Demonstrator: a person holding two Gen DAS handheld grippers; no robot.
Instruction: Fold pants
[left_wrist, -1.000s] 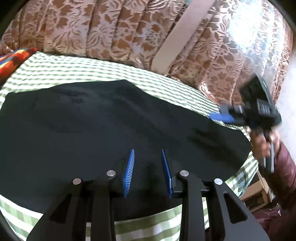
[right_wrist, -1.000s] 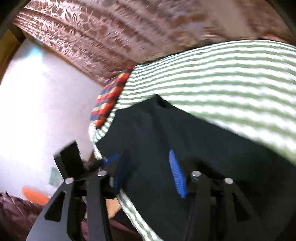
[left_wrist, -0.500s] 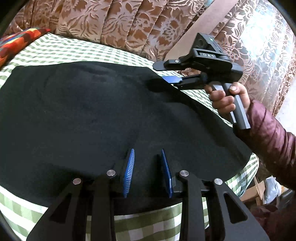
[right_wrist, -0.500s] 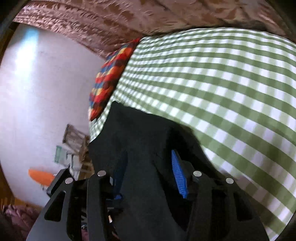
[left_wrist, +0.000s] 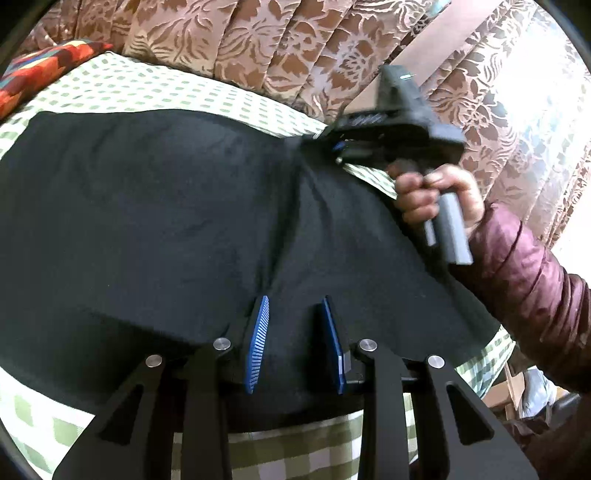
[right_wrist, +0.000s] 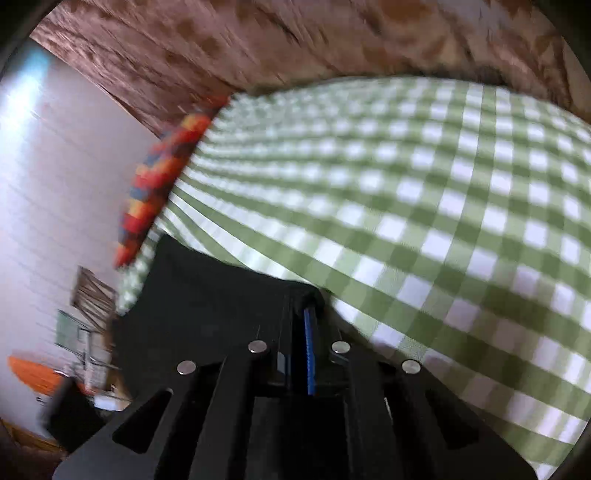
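The black pants (left_wrist: 177, 221) are spread flat across the green-checked bedcover (right_wrist: 443, 206), filling most of the left wrist view, with a patterned curtain (left_wrist: 229, 40) behind the bed. The step in hand is judged to be the taking of two holds before a fold is carried over.

The far edge of the cloth is pinched by the right gripper (left_wrist: 334, 142), whose jaws have just been closing and are now pressed together on a small tuck of fabric; wrinkles are seen running from that point toward the near edge. The handle is gripped by a hand (left_wrist: 432, 192) in a maroon sleeve (left_wrist: 528, 280).

The left gripper (left_wrist: 295, 317) is held low over the near edge, its blue pads (left_wrist: 258, 339) standing part-way spread with black cloth between them (whether the pads press on it cannot be told).

The next move calls for a firm pinch on the near edge. Both holds would then be lifted together and carried across, so that the cloth is laid over itself without dragging.
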